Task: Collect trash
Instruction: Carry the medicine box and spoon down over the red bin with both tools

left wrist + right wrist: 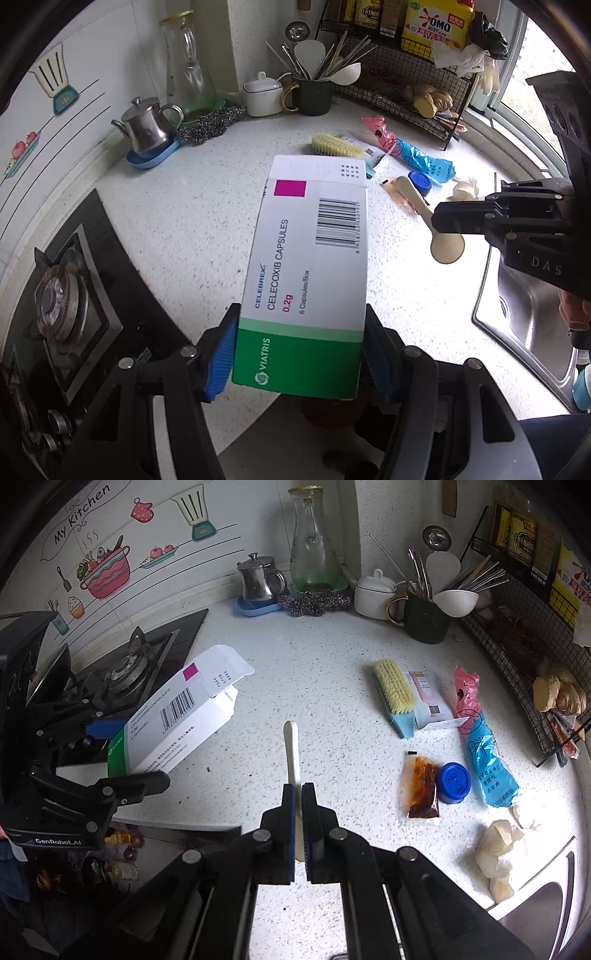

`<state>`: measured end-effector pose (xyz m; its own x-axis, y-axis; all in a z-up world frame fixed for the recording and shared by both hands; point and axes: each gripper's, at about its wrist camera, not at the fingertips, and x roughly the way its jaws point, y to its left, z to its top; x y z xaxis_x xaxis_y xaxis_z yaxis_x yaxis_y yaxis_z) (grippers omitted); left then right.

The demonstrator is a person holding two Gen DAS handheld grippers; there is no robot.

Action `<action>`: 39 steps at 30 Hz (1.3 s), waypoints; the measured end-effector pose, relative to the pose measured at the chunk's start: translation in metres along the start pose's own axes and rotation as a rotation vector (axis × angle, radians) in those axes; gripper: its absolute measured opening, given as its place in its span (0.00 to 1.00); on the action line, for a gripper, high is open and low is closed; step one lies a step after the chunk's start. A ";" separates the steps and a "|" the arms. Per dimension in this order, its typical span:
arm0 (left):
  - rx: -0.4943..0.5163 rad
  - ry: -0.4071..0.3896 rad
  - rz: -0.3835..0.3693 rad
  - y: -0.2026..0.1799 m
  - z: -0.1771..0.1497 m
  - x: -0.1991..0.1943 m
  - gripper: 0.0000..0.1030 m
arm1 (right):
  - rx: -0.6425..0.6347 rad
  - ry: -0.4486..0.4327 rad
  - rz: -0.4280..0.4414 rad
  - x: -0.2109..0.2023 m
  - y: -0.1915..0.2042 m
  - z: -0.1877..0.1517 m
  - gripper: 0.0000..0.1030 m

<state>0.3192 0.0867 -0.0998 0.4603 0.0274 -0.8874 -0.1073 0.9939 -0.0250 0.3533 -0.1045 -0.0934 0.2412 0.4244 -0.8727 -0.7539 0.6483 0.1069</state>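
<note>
My left gripper (299, 358) is shut on the green end of a white and green medicine box (306, 266), held above the speckled counter (184, 229) with its top flap open. In the right wrist view the same box (177, 720) juts out of the left gripper (129, 753) near the stove. My right gripper (298, 812) is shut on a cream plastic spoon (291, 746), also lifted off the counter; the spoon (447, 247) shows at the right in the left wrist view. On the counter lie a sauce packet (421, 786), a blue cap (453, 782), a pink and blue bag (480, 738) and crumpled tissue (498, 853).
A gas stove (62, 295) is on the left and a steel sink (528, 314) on the right. A brush (395, 694) and a small pink box (428, 701) lie mid-counter. A kettle (260, 579), glass jug (312, 546), utensil mug (424, 620) and wire rack (517, 635) line the back.
</note>
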 end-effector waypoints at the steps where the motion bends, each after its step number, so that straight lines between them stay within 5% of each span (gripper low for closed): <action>1: -0.003 -0.002 0.002 0.000 -0.012 -0.009 0.58 | -0.001 -0.006 0.000 -0.006 0.009 -0.006 0.03; 10: -0.013 0.009 -0.008 -0.010 -0.109 -0.062 0.58 | -0.004 -0.029 0.016 -0.041 0.083 -0.063 0.03; 19: -0.024 0.076 -0.042 -0.023 -0.201 -0.075 0.58 | 0.019 0.015 0.032 -0.034 0.138 -0.127 0.03; 29: -0.040 0.173 -0.086 -0.033 -0.266 -0.041 0.58 | 0.076 0.107 0.023 -0.004 0.158 -0.180 0.03; 39: -0.063 0.282 -0.117 -0.040 -0.298 0.040 0.58 | 0.119 0.194 0.005 0.043 0.152 -0.216 0.03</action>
<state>0.0794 0.0158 -0.2715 0.2113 -0.1258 -0.9693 -0.1266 0.9798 -0.1547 0.1173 -0.1243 -0.2172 0.1070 0.3059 -0.9460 -0.6743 0.7216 0.1570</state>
